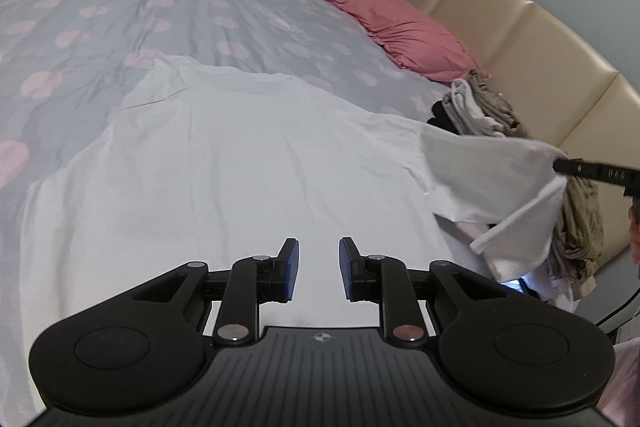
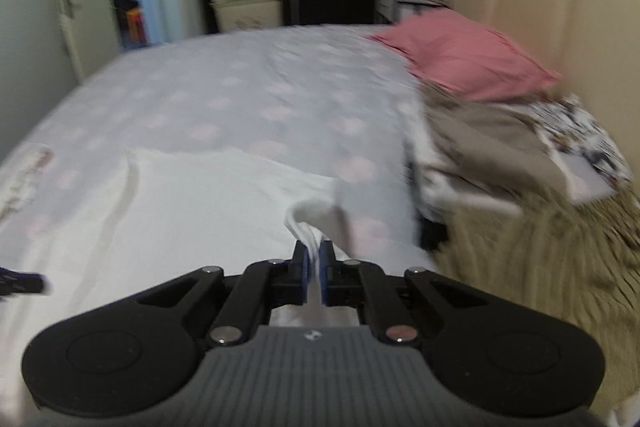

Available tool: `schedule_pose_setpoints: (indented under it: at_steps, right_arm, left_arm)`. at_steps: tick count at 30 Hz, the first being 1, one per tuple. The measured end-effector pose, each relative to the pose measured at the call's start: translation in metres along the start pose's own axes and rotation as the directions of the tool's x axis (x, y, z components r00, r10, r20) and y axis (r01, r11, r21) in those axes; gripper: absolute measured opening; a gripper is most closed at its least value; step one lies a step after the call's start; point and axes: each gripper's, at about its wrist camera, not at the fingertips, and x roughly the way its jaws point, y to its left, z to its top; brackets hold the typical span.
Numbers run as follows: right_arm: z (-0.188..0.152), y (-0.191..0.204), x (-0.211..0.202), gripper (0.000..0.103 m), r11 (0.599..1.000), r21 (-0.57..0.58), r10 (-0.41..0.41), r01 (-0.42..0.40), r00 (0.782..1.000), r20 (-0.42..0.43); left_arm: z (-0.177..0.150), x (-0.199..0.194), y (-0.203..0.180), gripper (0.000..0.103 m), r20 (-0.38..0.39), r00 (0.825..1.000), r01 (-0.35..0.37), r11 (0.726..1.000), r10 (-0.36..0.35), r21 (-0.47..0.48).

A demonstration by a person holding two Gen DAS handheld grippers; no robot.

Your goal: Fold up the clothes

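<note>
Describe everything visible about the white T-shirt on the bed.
The plain white cotton-looking T-shirt lies spread mostly flat on the grey bedspread with pink spots, collar toward the far side, with soft creases near one shoulder. Its right sleeve is lifted off the bed, pinched in the shut right claw, and hangs in folds beside the pile of beige and white clothes. The open left claw hovers over the shirt's near part, gripping nothing.
</note>
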Motion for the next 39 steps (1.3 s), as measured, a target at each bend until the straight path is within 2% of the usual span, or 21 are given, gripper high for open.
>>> schedule_pose_setpoints:
  at_steps: [6, 11, 13, 16, 19, 21, 28, 31, 37, 39]
  right_arm:
    - [-0.001, 0.073, 0.006, 0.007, 0.975, -0.109, 0.19, -0.194, 0.981, -0.043]
    - [-0.033, 0.123, 0.025, 0.007, 0.93, -0.172, 0.304, -0.326, 0.942, -0.145]
    - [-0.048, 0.132, 0.035, 0.012, 0.92, -0.175, 0.319, -0.35, 0.93, -0.181]
    - [-0.064, 0.131, 0.042, 0.018, 0.92, -0.14, 0.336, -0.366, 0.92, -0.201]
    - [-0.078, 0.124, 0.039, 0.029, 0.928, -0.103, 0.332, -0.358, 0.921, -0.204]
    - [-0.088, 0.118, 0.035, 0.03, 0.938, -0.085, 0.313, -0.336, 0.927, -0.206]
    - [-0.153, 0.094, 0.034, 0.035, 0.968, -0.016, 0.239, -0.251, 0.938, -0.25]
    - [-0.18, 0.091, 0.039, 0.036, 0.968, 0.009, 0.243, -0.25, 0.93, -0.276]
    - [-0.211, 0.098, 0.043, 0.04, 0.962, -0.026, 0.252, -0.272, 0.919, -0.304]
    - [-0.214, 0.098, 0.045, 0.042, 0.959, -0.015, 0.263, -0.281, 0.912, -0.314]
  left_arm:
    - [-0.001, -0.006, 0.0, 0.019, 0.019, 1.0, 0.004, 1.0, -0.004, -0.003]
    - [-0.002, -0.014, 0.006, 0.019, 0.037, 0.999, -0.018, 1.0, 0.018, -0.013]
    - [-0.002, -0.015, 0.009, 0.019, 0.036, 0.999, -0.02, 1.0, 0.02, -0.019]
    - [-0.004, -0.016, 0.011, 0.019, 0.027, 1.0, -0.017, 1.0, 0.017, -0.017]
    - [-0.007, -0.014, 0.009, 0.029, 0.018, 1.0, -0.002, 1.0, 0.002, 0.002]
    - [-0.012, -0.011, 0.007, 0.04, 0.005, 1.0, 0.01, 1.0, -0.01, 0.026]
    - [-0.039, 0.008, -0.016, 0.048, -0.113, 0.991, 0.084, 0.985, -0.068, 0.152]
    - [-0.056, 0.015, -0.031, 0.049, -0.159, 0.985, 0.108, 0.965, -0.071, 0.237]
    - [-0.084, 0.038, -0.047, 0.049, -0.203, 0.979, 0.047, 0.932, 0.029, 0.36]
    - [-0.089, 0.044, -0.05, 0.039, -0.21, 0.977, 0.049, 0.927, 0.033, 0.373]
